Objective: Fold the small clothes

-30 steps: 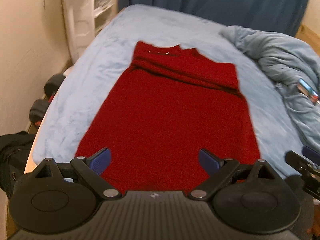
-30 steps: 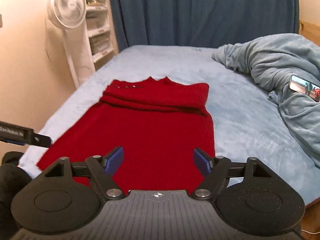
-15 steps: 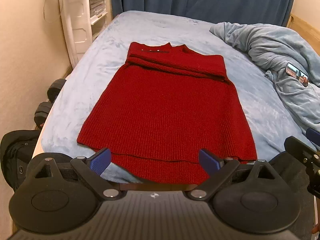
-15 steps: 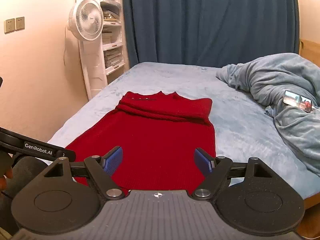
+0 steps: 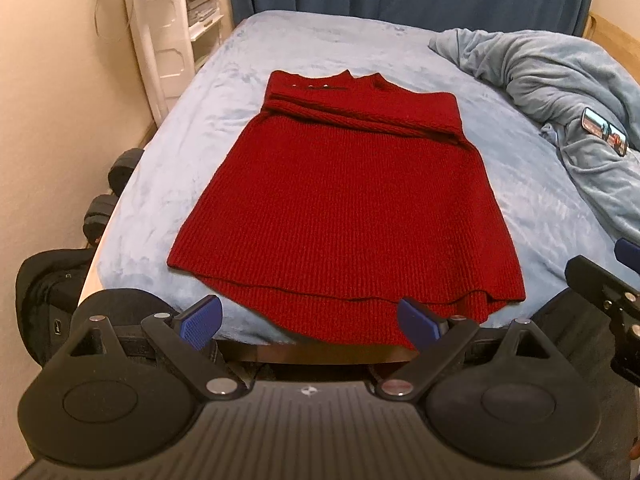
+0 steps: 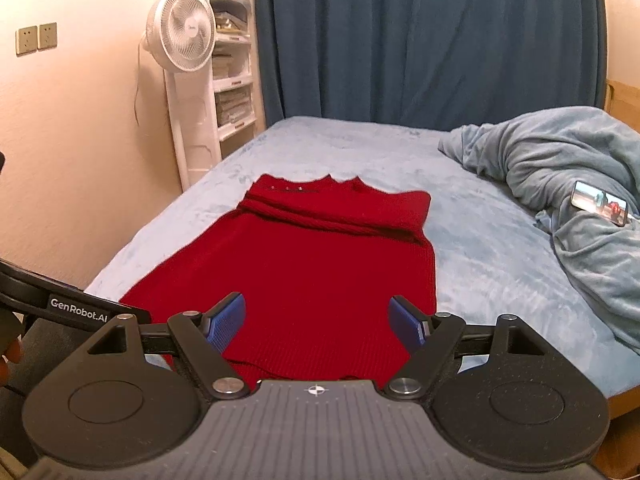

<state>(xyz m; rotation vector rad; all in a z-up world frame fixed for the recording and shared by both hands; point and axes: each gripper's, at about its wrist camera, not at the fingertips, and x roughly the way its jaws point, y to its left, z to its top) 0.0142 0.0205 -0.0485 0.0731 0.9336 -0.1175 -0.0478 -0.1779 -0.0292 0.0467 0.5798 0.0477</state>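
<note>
Left wrist view: I'm seeing the red knit sweater (image 5: 348,216) lying lengthwise straight ahead, hem nearest; left gripper (image 5: 308,322) and right gripper (image 6: 318,322) both hovering spread, empty.

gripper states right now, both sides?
Left gripper: open, holding nothing, short of the red knitted garment.
Right gripper: open, holding nothing.

Home bedroom, pale blue plush-covered bed (image 6: 480,256) ahead of the tool, dark blue floor-length curtain (image 6: 420,40) beyond, white pedestal fan (image 6: 182,36) and white shelf unit (image 6: 234,80) ahead-left, rumpled grey-blue blanket (image 6: 560,168) ahead-right.
</note>
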